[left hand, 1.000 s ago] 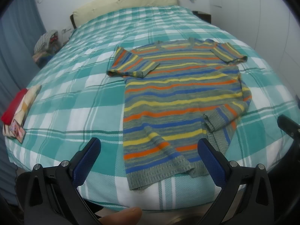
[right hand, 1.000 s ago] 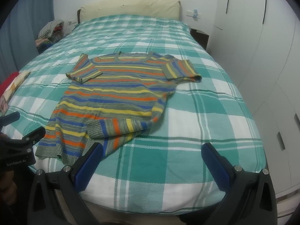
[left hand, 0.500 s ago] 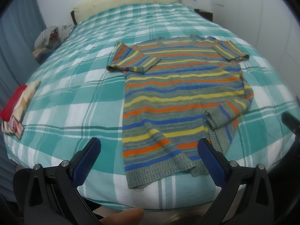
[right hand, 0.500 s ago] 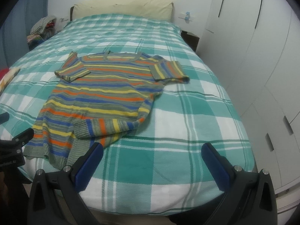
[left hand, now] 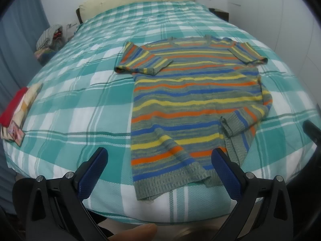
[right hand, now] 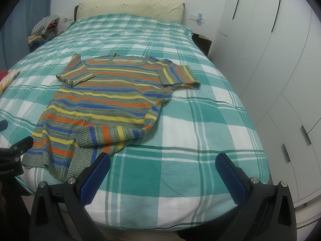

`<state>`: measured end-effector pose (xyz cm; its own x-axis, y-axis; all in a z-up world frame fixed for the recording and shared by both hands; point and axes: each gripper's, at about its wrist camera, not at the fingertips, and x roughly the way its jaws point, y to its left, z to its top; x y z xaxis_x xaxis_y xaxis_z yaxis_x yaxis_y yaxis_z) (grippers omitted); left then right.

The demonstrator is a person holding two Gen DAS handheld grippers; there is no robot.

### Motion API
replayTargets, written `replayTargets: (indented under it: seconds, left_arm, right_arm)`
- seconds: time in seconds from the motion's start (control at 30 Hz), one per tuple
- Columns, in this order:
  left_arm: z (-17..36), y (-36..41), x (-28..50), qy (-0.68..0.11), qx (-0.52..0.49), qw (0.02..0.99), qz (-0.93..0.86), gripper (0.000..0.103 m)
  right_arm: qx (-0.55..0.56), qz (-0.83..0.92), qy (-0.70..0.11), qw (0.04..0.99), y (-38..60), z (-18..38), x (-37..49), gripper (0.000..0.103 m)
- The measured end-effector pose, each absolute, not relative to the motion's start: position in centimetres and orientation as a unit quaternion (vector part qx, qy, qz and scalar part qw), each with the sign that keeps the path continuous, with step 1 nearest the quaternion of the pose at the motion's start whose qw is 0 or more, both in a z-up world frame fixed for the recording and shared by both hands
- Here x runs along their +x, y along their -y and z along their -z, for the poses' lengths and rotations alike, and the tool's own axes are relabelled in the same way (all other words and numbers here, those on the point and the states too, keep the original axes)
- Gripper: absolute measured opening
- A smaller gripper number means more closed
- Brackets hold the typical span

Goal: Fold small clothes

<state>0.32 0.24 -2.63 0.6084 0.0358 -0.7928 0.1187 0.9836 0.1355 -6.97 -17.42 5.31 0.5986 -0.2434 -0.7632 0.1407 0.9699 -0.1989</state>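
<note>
A small striped knit sweater [left hand: 192,100] in grey, orange, yellow and blue lies face up on the bed; it also shows in the right wrist view [right hand: 108,104]. Its lower right corner is folded over onto the body [left hand: 242,120], and both short sleeves are folded inward. My left gripper [left hand: 159,166] is open and empty, held just above the sweater's hem at the bed's near edge. My right gripper [right hand: 163,172] is open and empty, above bare bedspread to the right of the sweater's hem.
The bed has a teal and white checked bedspread [left hand: 70,104] and a cream headboard [right hand: 130,6]. Folded red and patterned cloths [left hand: 16,112] lie at the bed's left edge. A clothes pile [right hand: 43,30] sits far left. White wardrobes [right hand: 280,60] stand to the right.
Both grippers have drifted slightly, the right one to the right, so the sweater sits further left in its view. Both stay open and the sweater has not moved.
</note>
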Motion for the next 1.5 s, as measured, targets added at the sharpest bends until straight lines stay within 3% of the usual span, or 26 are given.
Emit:
replayTargets:
  seconds: [1.5]
  left_arm:
    - [3.33,-0.80,0.57,-0.457,0.098,0.884,0.024,0.103]
  right_arm:
    - [-0.075,0.108,-0.436,0.890,17.52,-5.04,-6.90,0.103]
